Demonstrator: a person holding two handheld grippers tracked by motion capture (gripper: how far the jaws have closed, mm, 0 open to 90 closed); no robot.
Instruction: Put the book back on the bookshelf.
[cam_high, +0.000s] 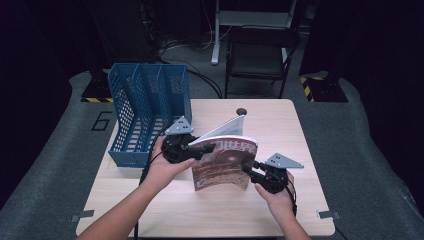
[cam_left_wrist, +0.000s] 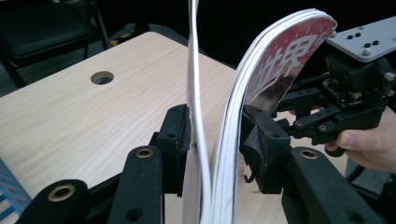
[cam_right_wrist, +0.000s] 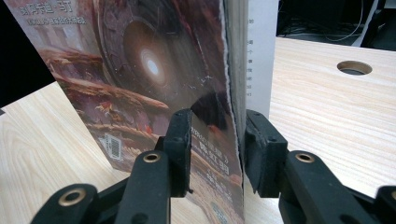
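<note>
Both forearms come in bare, no sleeves. The left gripper is all black, blocky links with a grey three-cornered plate on top at 12 o'clock and a black cable trailing toward 6. The right gripper is the same build, its grey plate dotted with dark screws. Up close, thick black jaws with squared pads, brass-ringed pivot holes

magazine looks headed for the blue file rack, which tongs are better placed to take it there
Left, probably. The left tongs grip the magazine at the edge nearest the blue file rack, which stands on the table's left side. The right tongs clamp its far edge, with the magazine between them and the rack.
</note>
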